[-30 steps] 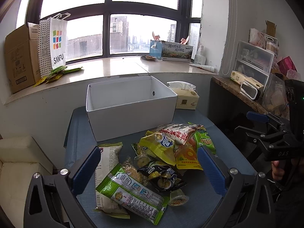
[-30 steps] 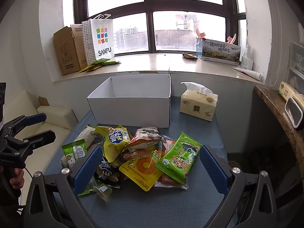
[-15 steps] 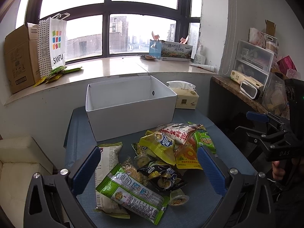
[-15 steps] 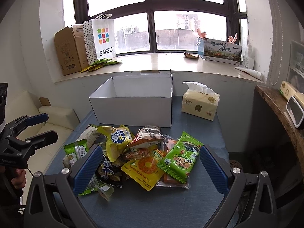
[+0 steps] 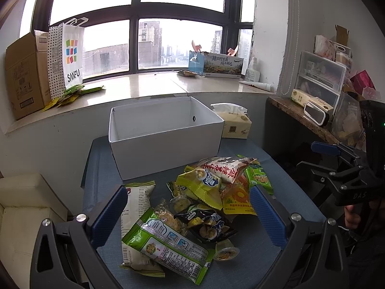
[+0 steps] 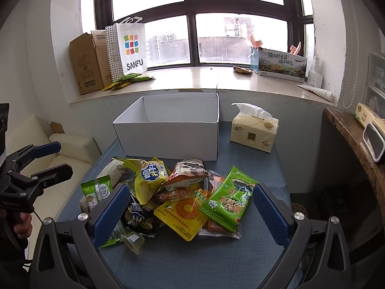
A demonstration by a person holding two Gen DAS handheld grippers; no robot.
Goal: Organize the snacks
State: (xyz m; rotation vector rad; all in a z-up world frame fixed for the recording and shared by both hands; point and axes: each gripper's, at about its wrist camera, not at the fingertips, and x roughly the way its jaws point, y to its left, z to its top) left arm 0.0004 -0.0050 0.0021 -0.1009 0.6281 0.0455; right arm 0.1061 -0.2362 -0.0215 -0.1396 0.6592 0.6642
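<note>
A heap of snack packets (image 5: 204, 200) (image 6: 178, 195) lies on a blue-grey table (image 5: 279, 178) (image 6: 192, 260), in front of an open white box (image 5: 166, 139) (image 6: 173, 132) with nothing visible inside. A green packet (image 5: 166, 245) lies nearest in the left wrist view, beside a small jelly cup (image 5: 226, 250). A bright green packet (image 6: 228, 202) sits at the heap's right in the right wrist view. My left gripper (image 5: 187, 214) hangs open above the heap's near side. My right gripper (image 6: 190, 212) is also open, above the heap, holding nothing.
A tissue pack (image 5: 234, 122) (image 6: 255, 130) stands right of the box. Behind runs a window sill with a cardboard box (image 6: 89, 65), a SANFU bag (image 6: 130, 48) and a printed carton (image 6: 281, 62). A shelf with drawers (image 5: 320, 79) is on the right, a cream sofa (image 6: 62, 154) on the left.
The right wrist view has drifted slightly, so the scene sits a little further right and lower. The left view is nearly unchanged. Both grippers stay open.
</note>
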